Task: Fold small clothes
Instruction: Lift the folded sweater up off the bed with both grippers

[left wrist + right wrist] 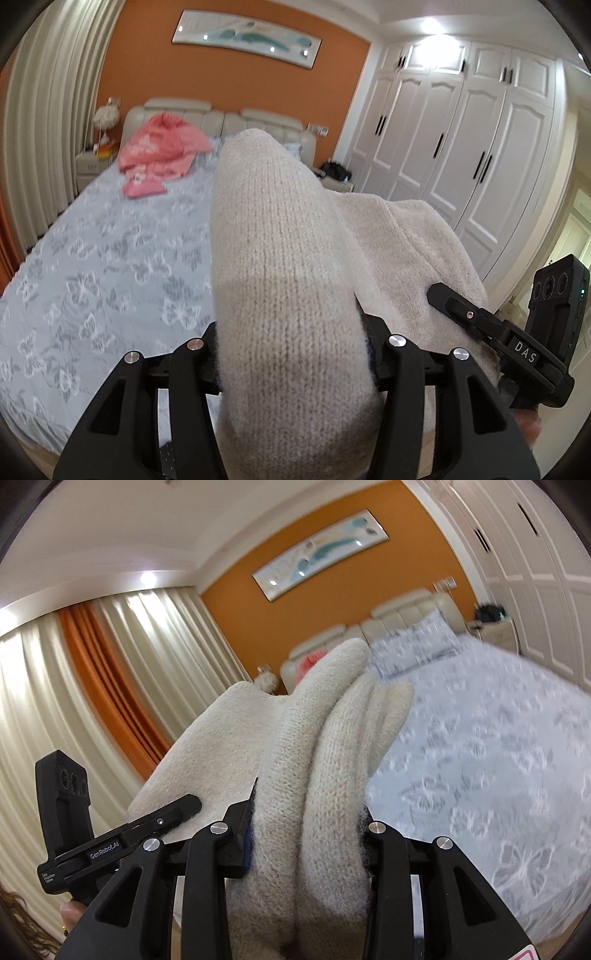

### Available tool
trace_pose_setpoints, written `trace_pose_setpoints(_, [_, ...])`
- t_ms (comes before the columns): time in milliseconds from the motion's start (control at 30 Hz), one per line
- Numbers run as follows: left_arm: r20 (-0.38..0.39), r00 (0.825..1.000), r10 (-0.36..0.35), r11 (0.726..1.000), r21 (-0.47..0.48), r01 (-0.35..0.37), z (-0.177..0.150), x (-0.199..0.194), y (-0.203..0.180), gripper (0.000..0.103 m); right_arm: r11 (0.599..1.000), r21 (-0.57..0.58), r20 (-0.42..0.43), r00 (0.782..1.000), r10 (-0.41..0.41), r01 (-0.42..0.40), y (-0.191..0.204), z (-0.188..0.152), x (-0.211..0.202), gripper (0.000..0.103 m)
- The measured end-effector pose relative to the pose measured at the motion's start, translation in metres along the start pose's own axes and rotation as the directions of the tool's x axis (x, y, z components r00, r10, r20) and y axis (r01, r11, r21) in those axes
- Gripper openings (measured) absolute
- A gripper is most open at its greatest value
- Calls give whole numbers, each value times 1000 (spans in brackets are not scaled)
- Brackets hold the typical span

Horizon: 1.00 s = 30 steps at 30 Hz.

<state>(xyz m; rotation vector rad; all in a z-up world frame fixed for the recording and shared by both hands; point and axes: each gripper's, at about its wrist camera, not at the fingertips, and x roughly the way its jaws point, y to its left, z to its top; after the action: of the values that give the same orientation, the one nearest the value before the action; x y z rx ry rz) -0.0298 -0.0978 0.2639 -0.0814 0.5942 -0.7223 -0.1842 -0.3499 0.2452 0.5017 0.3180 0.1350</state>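
In the left wrist view, the risk shows first: the cream knit garment is bunched into a thick roll that bulges up between the fingers of the left gripper, and a loose bundle like that could slide out or sag unevenly — the knit is soft and the hold sits on a gathered fold rather than a flat edge. The jaws stand partway apart, pressed against the fabric on both sides, so they are clamped on the garment. It hangs above the bed with its grey butterfly cover, not lying on it. To the right the right gripper bites the same cloth, which spans between the two tools. A pink garment lies far up the bed near the headboard, well apart. In the right wrist view, the garment rises as several stacked folds between the right gripper's jaws, which are narrowed onto it and gripping. So many layers in one pinch could let an inner layer slip free and spoil the fold — or the two hands could pull unevenly and twist it. The left gripper holds the cloth at the left.
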Motion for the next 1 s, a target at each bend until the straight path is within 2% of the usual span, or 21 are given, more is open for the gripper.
trace_pose_setpoints(233, [121, 993, -10, 999, 46, 5, 31, -40, 5, 51, 994, -91, 86, 994, 67, -60, 42, 32, -7, 34])
trace_pose_setpoints(400, [208, 978, -26, 996, 90, 8, 52, -71, 15, 52, 979, -176, 136, 982, 132, -108, 79, 53, -8, 34])
trace_pose_setpoints(500, [271, 962, -34, 996, 92, 9, 65, -91, 29, 52, 965, -223, 151, 973, 175, -139, 99, 63, -1, 34])
trace_pose_setpoints(767, [375, 927, 20, 996, 72, -51, 81, -123, 66, 55, 933, -285, 119, 958, 262, -220, 138, 77, 43, 34])
trace_pose_setpoints(900, [378, 925, 44, 997, 43, -65, 80, -118, 93, 57, 933, -267, 78, 960, 270, -241, 140, 75, 80, 34])
trace_pose_setpoints(1000, [353, 934, 51, 998, 21, -63, 76, -99, 117, 57, 943, -235, 34, 967, 252, -237, 130, 66, 117, 34])
